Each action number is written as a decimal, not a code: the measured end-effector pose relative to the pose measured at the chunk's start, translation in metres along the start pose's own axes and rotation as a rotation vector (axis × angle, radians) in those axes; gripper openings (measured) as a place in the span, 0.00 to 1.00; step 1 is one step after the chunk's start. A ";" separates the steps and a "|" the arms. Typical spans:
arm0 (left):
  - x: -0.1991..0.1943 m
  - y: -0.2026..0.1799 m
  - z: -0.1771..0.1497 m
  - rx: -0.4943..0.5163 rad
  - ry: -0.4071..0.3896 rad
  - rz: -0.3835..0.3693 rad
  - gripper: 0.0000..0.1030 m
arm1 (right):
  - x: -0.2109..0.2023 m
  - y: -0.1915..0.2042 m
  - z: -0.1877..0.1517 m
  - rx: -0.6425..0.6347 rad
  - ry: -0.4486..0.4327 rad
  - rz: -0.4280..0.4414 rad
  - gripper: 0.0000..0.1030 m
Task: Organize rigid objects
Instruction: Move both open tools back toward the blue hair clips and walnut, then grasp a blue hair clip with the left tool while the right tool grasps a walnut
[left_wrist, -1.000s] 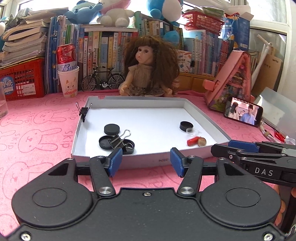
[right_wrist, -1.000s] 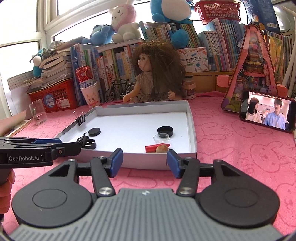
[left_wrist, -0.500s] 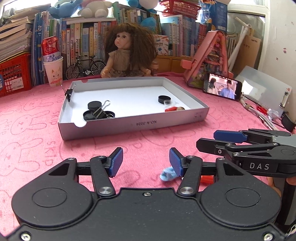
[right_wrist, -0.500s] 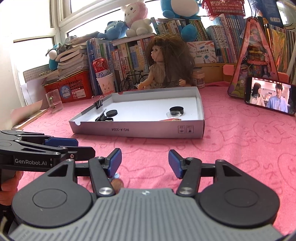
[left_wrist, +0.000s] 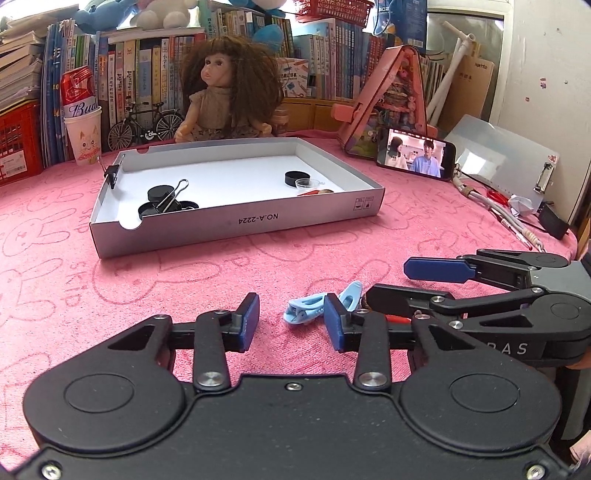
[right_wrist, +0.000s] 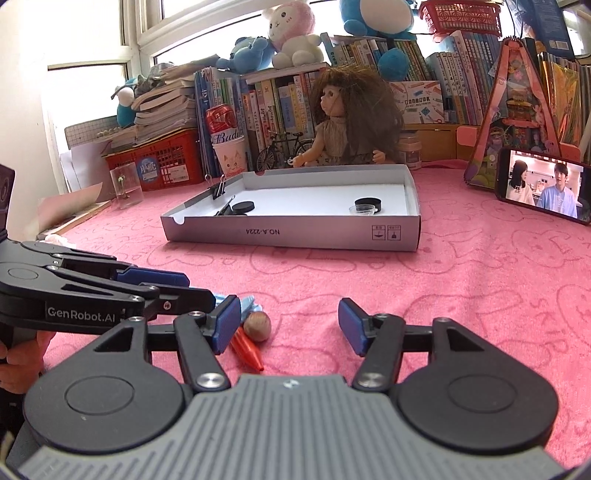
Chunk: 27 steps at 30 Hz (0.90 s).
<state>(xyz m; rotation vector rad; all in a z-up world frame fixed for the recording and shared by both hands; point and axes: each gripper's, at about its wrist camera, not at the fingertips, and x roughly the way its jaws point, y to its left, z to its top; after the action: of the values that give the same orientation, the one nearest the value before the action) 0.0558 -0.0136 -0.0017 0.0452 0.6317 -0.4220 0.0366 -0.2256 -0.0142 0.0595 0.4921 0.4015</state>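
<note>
A grey cardboard tray (left_wrist: 255, 220) (right_wrist: 295, 236) sits on the pink cloth and holds black caps (left_wrist: 297, 178), a binder clip (left_wrist: 170, 201) and a clear lid (left_wrist: 309, 182). A light blue clothes peg (left_wrist: 314, 307) lies on the cloth just ahead of my open, empty left gripper (left_wrist: 291, 323). A red pen cap (right_wrist: 246, 349) and a brown nut (right_wrist: 257, 325) lie by the left finger of my open, empty right gripper (right_wrist: 288, 328). Each gripper shows in the other's view, to the side.
A doll (left_wrist: 225, 99), a toy bicycle (left_wrist: 146, 123), a cup with a red can (left_wrist: 82, 122) and books stand behind the tray. A phone (left_wrist: 415, 157) leans on a pink stand (left_wrist: 384, 99) at right. Cables and a clipboard (left_wrist: 506, 162) lie at far right.
Both grippers have pulled back from the tray toward the near side of the table. The blue peg, red pen cap and nut have come into view at the fingertips.
</note>
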 end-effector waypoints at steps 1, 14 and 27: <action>0.001 -0.001 0.000 -0.001 0.001 0.000 0.34 | 0.000 0.000 -0.001 -0.001 0.002 -0.003 0.70; 0.007 -0.007 -0.004 0.005 -0.017 0.040 0.25 | -0.002 0.002 -0.004 -0.016 -0.028 -0.067 0.73; 0.009 -0.010 -0.003 0.016 -0.022 0.044 0.26 | -0.002 0.006 -0.009 -0.029 -0.033 -0.082 0.73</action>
<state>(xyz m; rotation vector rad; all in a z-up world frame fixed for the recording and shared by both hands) 0.0568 -0.0254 -0.0090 0.0690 0.6046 -0.3848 0.0284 -0.2208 -0.0208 0.0181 0.4550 0.3264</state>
